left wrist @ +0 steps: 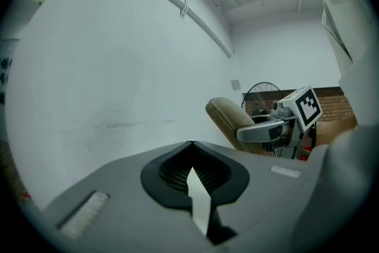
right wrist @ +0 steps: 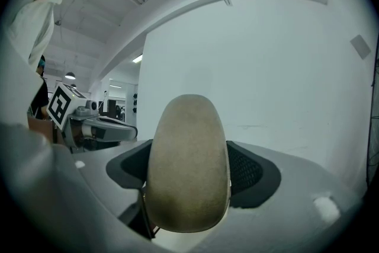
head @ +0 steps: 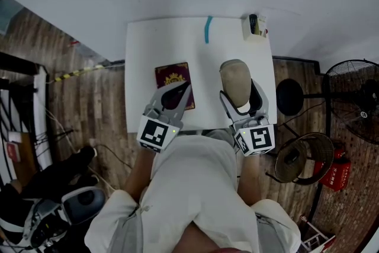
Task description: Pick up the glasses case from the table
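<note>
The glasses case (head: 235,81) is a beige oval case, held off the white table (head: 142,68) by my right gripper (head: 240,95), which is shut on it. In the right gripper view the case (right wrist: 188,166) stands up between the jaws and fills the middle, pointing at a white wall. The left gripper view shows the same case (left wrist: 228,118) off to the right. My left gripper (head: 185,89) hovers over a dark red booklet (head: 172,75), its jaws shut together with nothing between them (left wrist: 192,151).
A blue strip (head: 208,29) and a small box (head: 254,26) with a dark item lie at the table's far edge. A fan (head: 355,98), a round basket (head: 305,157) and a red box (head: 336,175) stand on the floor to the right.
</note>
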### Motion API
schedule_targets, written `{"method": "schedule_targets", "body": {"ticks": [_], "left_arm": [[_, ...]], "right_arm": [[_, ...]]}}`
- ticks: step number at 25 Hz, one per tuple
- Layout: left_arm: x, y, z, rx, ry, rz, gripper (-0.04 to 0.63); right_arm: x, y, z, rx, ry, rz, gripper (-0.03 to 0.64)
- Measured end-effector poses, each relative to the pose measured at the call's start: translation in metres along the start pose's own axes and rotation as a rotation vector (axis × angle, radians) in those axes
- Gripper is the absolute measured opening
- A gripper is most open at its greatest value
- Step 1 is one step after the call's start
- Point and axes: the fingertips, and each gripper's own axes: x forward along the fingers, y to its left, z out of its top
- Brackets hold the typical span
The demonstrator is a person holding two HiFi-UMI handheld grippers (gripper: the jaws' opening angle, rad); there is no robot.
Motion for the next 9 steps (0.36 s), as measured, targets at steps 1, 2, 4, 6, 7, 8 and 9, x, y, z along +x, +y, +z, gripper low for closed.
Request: {"method": "schedule_targets", "body": {"ticks": [1, 2, 4, 6, 7, 8, 9], "left_arm": [[0.000, 0.001, -0.001, 0.000, 0.003, 0.003, 0.018], [0.000, 0.002, -0.002, 0.002, 0.004, 0.006, 0.018], [-0.002, 0.004, -0.005, 0.003, 0.005, 0.009, 0.018], [-0.004, 0.004, -0.008, -0.008, 0.010, 0.011, 0.018], [-0.004, 0.005, -0.010, -0.017, 0.012, 0.013, 0.018], [-0.005, 0.005, -0.011, -0.025, 0.012, 0.016, 0.018], [-0.005, 0.006, -0.012, -0.033, 0.012, 0.018, 0.018]], "right_arm": [[0.001, 0.000, 0.000, 0.000, 0.001, 0.002, 0.382], [0.002, 0.001, -0.001, -0.001, 0.001, 0.005, 0.382], [0.004, 0.003, -0.002, -0.001, 0.003, 0.009, 0.382], [0.006, 0.005, -0.003, 0.000, 0.004, 0.012, 0.382], [0.007, 0.006, -0.004, 0.000, 0.004, 0.013, 0.382], [0.008, 0.007, -0.004, 0.001, 0.004, 0.014, 0.382], [0.009, 0.007, -0.004, 0.000, 0.004, 0.016, 0.382]]}}
